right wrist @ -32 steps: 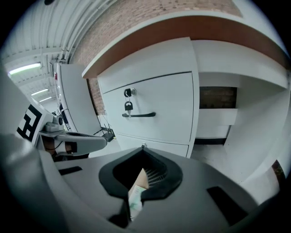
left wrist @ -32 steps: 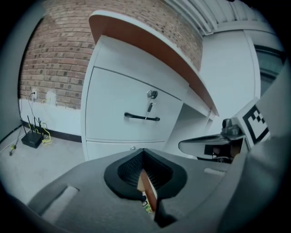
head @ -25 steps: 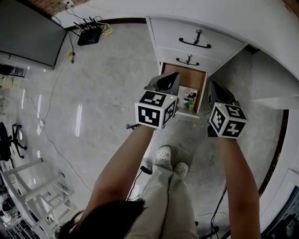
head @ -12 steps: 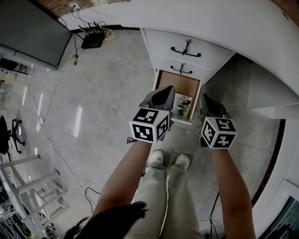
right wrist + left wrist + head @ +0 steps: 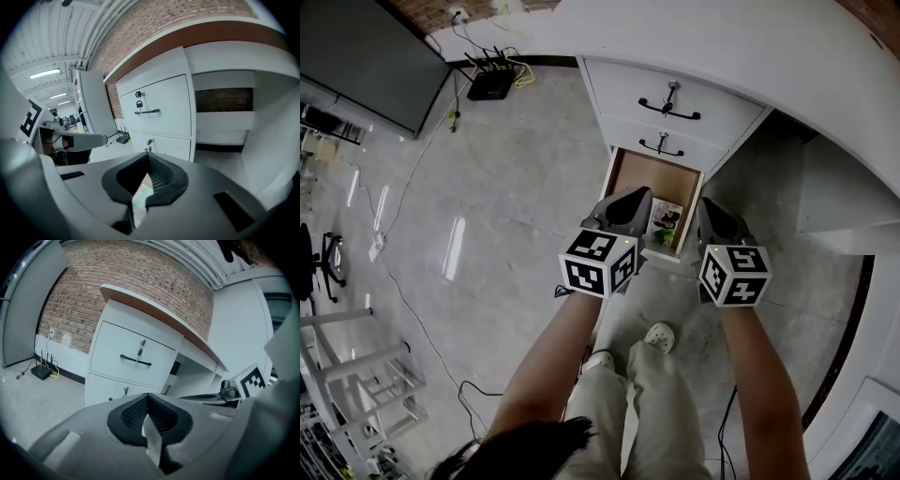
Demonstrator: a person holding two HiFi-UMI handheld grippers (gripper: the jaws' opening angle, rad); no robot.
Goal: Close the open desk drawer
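The drawer (image 5: 658, 178), lowest of three in the desk, stands pulled out just ahead of and below both claws, with its white front edge on the person's side. The left gripper (image 5: 630, 199) has its jaws closed tip to tip on nothing. In the left gripper view the ribbed pads (image 5: 133, 411) meet, with only a pale sliver showing beneath them. The right gripper (image 5: 709, 208) is pinched together in the same way and is empty too.

The left claw hangs over the drawer's left wall and the right claw sits just outside its right wall, so they flank the opening. That is probably a stance for shoving the front inward, since closed tips make a firm, blunt pusher.

Between the claws, at the drawer's near end, lie printed packets (image 5: 667, 216) and something green (image 5: 664, 237). They seem low enough not to catch. Farther in, the drawer floor is bare wood.

Beyond the claws, the two upper drawers (image 5: 619, 84) sit shut, with black handles (image 5: 668, 110).
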